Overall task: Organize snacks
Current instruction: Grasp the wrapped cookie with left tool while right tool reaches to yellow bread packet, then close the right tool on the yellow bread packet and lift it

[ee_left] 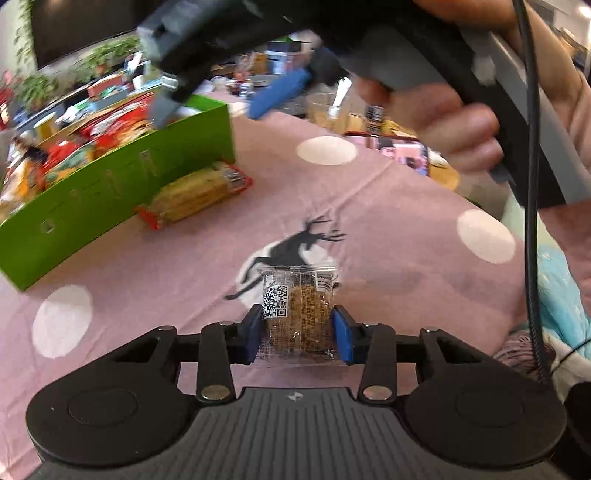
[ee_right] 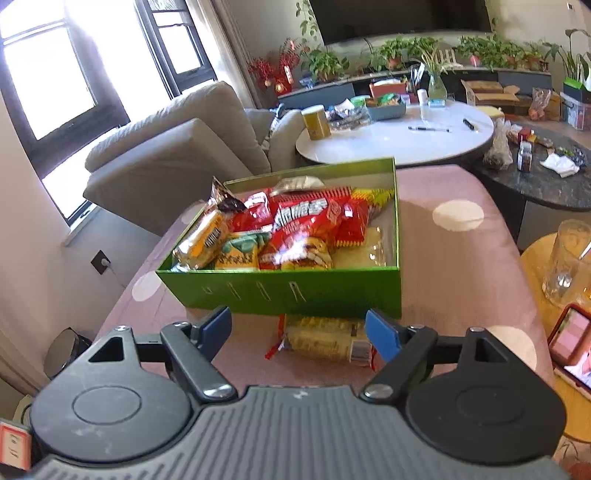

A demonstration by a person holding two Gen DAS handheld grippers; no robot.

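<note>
Sunlit window [ee_right: 44, 70], beige sofa [ee_right: 177, 147], round white table [ee_right: 399, 140], wall television [ee_right: 399, 16]

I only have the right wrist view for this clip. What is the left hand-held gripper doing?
Observer: The left hand-held gripper is shut on a small clear-wrapped brown snack on the pink tablecloth.
Operator: Is that near the green box?
Observer: No, it lies apart from the green box, on a black deer print.
Operator: Anything between them?
Observer: Only the yellow cracker pack, lying against the box wall.
</note>
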